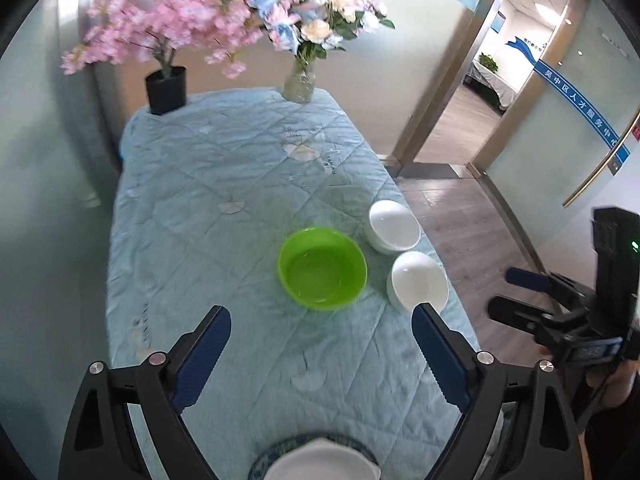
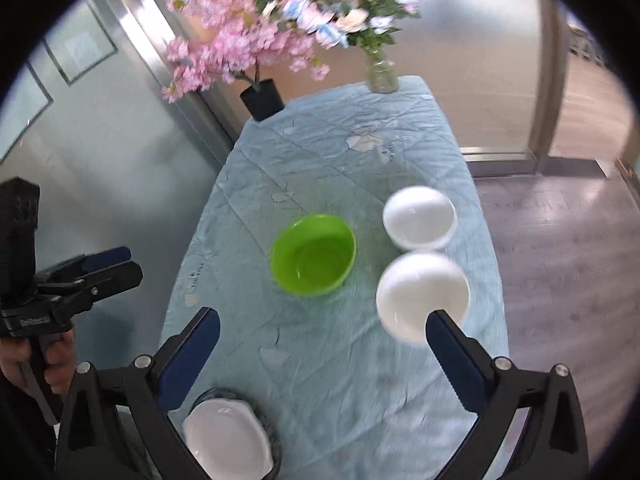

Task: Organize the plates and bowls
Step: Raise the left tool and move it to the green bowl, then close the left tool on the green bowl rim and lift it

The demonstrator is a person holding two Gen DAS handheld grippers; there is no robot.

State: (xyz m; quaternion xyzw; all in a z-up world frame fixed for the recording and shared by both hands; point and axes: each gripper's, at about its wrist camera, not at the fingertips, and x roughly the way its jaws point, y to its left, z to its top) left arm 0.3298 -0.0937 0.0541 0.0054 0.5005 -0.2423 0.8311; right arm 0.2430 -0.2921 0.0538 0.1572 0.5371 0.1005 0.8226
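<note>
left wrist view has your left gripper (image 1: 320, 336) raised above the near end of the table (image 1: 192, 208), angled down along its length, fingers spread wide and holding nothing. right wrist view shows your right gripper (image 2: 322, 338) at a similar height, fingers also spread wide and empty, its right finger overlapping the nearer white bowl (image 2: 422, 294) in frame; i can't tell if they touch. the green bowl (image 1: 322, 268) sits mid-table, with the nearer white bowl and the farther white bowl (image 2: 419, 218) just beside each other along the table's right edge. a white plate (image 2: 226, 438) rests on a dark-rimmed plate (image 2: 264, 416) at the near end. a black pot of pink blossoms (image 1: 166, 90) and a glass vase of flowers (image 1: 299, 84) stand at the far end.
</note>
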